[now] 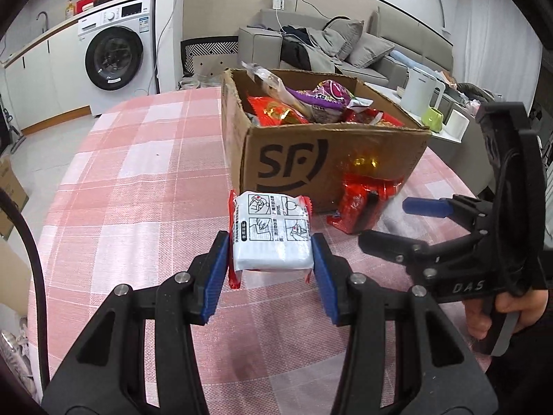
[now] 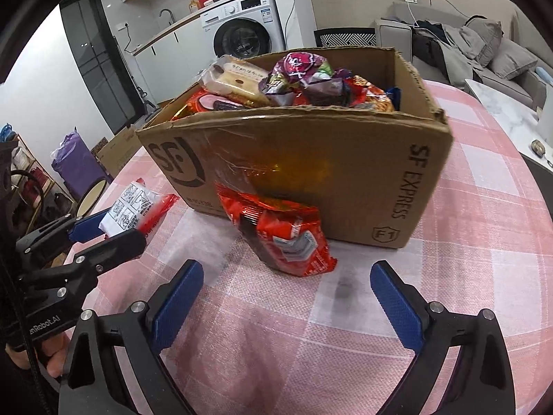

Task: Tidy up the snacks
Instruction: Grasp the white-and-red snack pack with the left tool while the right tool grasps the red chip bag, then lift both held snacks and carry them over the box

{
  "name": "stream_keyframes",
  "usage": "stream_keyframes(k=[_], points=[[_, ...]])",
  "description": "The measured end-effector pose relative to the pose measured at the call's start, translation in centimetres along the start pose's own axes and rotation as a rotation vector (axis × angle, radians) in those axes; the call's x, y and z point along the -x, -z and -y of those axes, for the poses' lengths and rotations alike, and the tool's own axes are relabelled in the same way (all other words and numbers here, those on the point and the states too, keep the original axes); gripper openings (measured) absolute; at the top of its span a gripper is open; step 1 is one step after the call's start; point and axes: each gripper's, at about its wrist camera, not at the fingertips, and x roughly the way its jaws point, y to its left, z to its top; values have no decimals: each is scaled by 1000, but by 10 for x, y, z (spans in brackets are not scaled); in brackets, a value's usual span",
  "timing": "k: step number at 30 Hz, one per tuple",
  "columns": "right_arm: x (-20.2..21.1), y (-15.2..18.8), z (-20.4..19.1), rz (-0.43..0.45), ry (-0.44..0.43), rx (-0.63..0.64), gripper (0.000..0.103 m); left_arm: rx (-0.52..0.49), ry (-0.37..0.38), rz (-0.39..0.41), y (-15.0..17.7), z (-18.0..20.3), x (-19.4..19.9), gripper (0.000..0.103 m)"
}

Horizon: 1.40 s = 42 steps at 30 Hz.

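A white packet (image 1: 271,233) with red ends is clamped between the blue pads (image 1: 217,273) of the left gripper (image 1: 270,269), and is held above the pink checked surface (image 1: 138,173), just in front of the box (image 1: 331,159). The same packet (image 2: 133,209) is seen at the left edge of the right wrist view, gripped by the left gripper (image 2: 103,230). The right gripper (image 2: 285,302) is spread wide with nothing between its pads (image 2: 178,302). A red bag (image 2: 283,231) is leaned against the front wall of the box (image 2: 345,173), with its lower end on the surface (image 2: 484,242), just ahead of the right gripper. The box is filled above its rim with snacks (image 2: 300,79). In the left wrist view the right gripper (image 1: 397,221) is seen beside the red bag (image 1: 359,207).
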Motion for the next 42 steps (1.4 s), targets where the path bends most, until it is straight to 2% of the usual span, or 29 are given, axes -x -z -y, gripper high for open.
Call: stream_keyframes(k=[5,13,21,27,29,32,42], points=[[-10,-1,-9,-5,5,-3,91,12,-8,8,1,-4,4,44],[-22,2,-21,0,34,2,88,32,-20,15,0,-11,7,44],[-24,2,-18,6,74,-16,79,32,-24,16,0,-11,8,44],[-24,2,-15,9,96,-31,65,30,-25,17,-1,-9,8,44],[-23,2,-12,13,99,-45,56,30,-24,18,-1,-8,9,44],[-22,1,-9,20,83,-45,48,30,-25,18,-1,-8,8,44],[-12,10,-7,39,76,-33,47,27,-24,20,-1,-7,10,44]])
